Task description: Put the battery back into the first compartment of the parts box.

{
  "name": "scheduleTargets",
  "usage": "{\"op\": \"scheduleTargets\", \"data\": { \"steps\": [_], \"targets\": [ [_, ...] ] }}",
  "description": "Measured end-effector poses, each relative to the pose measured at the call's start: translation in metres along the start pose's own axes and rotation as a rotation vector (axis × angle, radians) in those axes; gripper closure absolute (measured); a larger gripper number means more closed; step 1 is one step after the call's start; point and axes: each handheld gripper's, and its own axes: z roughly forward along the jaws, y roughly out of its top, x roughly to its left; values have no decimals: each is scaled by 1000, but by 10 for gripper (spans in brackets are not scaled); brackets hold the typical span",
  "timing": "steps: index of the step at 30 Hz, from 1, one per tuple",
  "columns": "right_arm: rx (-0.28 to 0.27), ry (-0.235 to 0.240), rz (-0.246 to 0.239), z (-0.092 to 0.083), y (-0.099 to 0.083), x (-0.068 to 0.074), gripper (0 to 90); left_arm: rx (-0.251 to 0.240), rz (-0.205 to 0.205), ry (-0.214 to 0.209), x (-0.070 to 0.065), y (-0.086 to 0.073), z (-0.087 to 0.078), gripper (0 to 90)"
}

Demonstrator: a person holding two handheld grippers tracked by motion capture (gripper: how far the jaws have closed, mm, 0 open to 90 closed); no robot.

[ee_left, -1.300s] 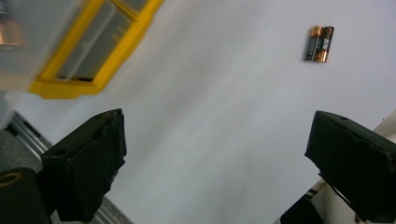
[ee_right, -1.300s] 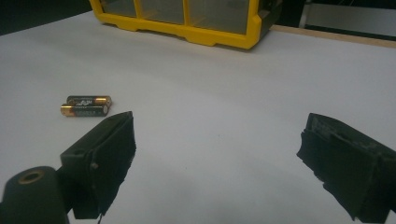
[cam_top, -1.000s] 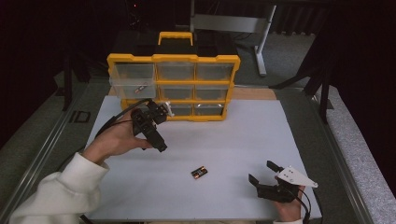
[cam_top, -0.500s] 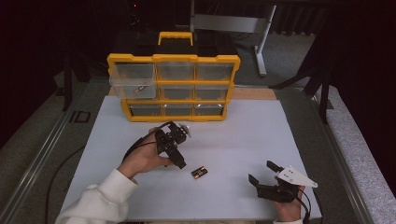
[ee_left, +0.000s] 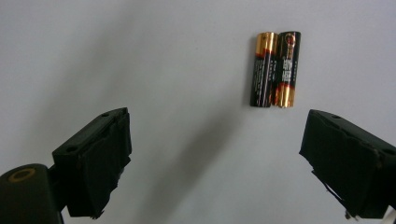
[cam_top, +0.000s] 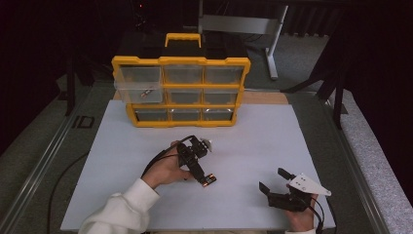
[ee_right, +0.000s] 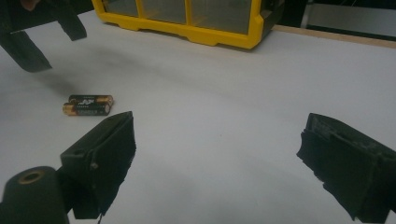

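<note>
Down from the yellow drawer box (cam_top: 181,92), the left gripper (cam_top: 203,179) now hovers over two batteries (ee_left: 274,69), fingers wide, just narrowing, holding nothing; right gripper (cam_top: 273,183) gapes empty.

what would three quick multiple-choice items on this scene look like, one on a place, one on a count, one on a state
1. Where do the batteries lie?
A. on the white table top
B. inside a drawer
C. on top of the organizer

2. How many batteries lie side by side?
A. one
B. two
C. four

3. How does the left gripper stand?
A. shut on the batteries
B. open, above the batteries
C. shut on a drawer handle

Key:
1 A: both gripper views show them flat on the white table top, in front of the yellow organizer.
2 B: the left gripper view shows two cells, touching along their length.
3 B: its jaws stand wide apart with bare table between them, and the batteries lie beyond the tips, untouched.
</note>
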Motion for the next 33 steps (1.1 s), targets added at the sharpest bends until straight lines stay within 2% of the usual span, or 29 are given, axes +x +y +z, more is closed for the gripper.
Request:
{"op": "scheduleTargets", "data": {
  "steps": [9,14,20,26,33],
  "targets": [
    [1,2,-2,0,0,0,100,20,38,-57,-3,12,17,246],
    [1,2,-4,0,0,0,100,16,38,-102,-1,16,22,423],
    [2,2,-5,0,0,0,100,22,50,-144,-4,19,28,560],
    [3,3,-4,0,0,0,100,26,44,-160,-4,21,33,656],
    [3,5,-8,0,0,0,100,50,50,-153,-4,23,40,750]
  ]
}}
